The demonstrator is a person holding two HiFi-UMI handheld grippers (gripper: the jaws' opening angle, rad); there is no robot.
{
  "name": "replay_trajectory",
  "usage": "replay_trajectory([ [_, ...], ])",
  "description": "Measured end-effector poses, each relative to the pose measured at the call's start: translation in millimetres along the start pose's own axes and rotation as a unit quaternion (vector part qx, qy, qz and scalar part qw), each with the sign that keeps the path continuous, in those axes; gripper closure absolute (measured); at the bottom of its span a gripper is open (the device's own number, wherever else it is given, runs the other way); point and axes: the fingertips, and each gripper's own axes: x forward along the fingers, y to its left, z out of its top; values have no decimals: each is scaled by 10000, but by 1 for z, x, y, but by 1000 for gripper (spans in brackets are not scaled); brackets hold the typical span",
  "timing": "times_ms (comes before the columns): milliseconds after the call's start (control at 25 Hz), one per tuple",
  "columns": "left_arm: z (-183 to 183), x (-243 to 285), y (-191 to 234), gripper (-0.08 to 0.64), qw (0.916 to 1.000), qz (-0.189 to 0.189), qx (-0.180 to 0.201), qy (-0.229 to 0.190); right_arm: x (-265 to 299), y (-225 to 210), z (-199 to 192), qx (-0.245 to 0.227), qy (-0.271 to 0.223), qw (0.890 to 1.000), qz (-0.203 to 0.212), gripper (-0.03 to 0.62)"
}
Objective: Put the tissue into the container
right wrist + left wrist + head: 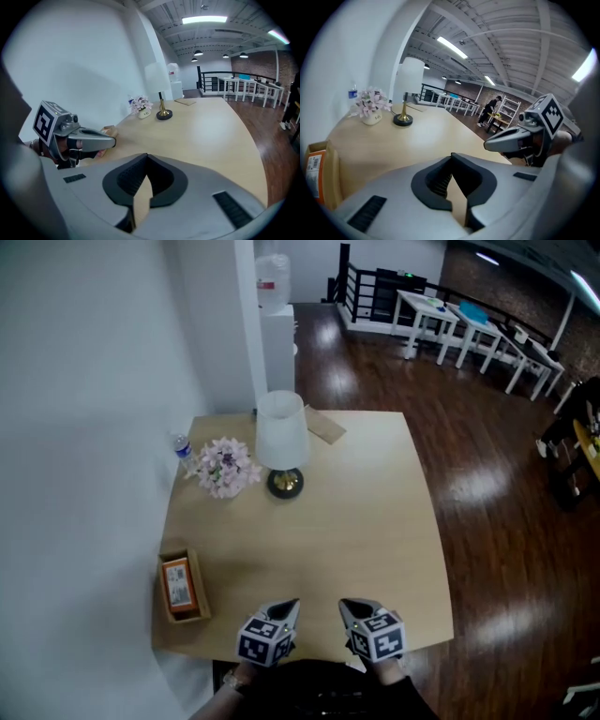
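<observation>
The left gripper (287, 606) and right gripper (350, 606) were side by side at the table's (375, 521) near edge, each with its jaws pressed together on nothing. The orange tissue pack (176, 583) lay inside the wooden container (200, 589) at the near-left corner.

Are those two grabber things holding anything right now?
No, nothing is held. The left gripper and the right gripper are both shut, with nothing between their jaws, at the near edge of the table.
</observation>
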Motion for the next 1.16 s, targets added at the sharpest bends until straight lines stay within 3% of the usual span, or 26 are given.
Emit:
replay_trajectory([
  [160,-4,0,-10,555,9997,-27,232,122,-7,-8,-3,64,-86,9999,-92,589],
  [680,6,-2,-16,555,9993,133,340,-70,-21,-15,-6,109,-159,9998,-11,590],
  [1160,1,-5,-22,555,9994,223,259,34,-23,-19,-8,71,-167,9998,108,591],
])
